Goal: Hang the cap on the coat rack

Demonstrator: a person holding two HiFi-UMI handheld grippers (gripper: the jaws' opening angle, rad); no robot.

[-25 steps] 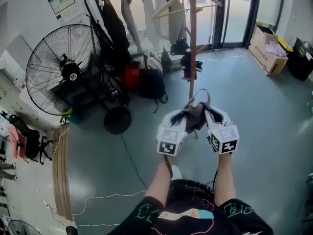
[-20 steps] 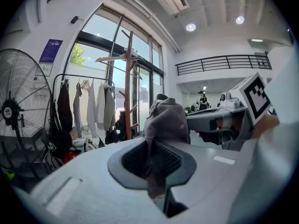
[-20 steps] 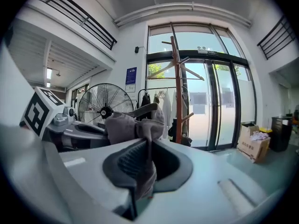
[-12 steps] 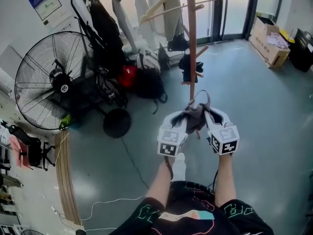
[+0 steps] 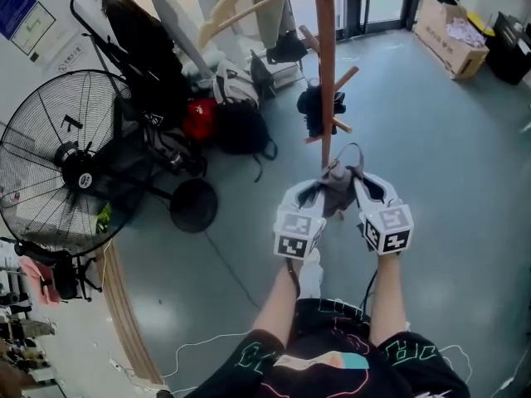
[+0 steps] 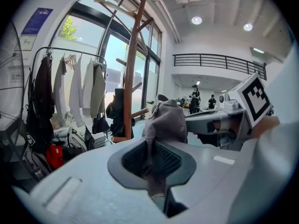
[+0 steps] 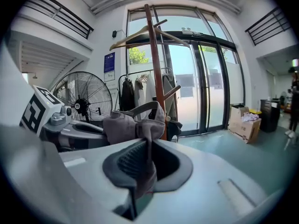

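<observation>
Cap (image 5: 336,191) hangs bunched in mid-air near the coat rack (image 5: 325,65), left tool (image 5: 318,196) and right tool (image 5: 357,187) each clamped on its fabric; risk: the floppy fabric could miss a peg (image 5: 345,78) or slide off the peg's slope on release.
</observation>
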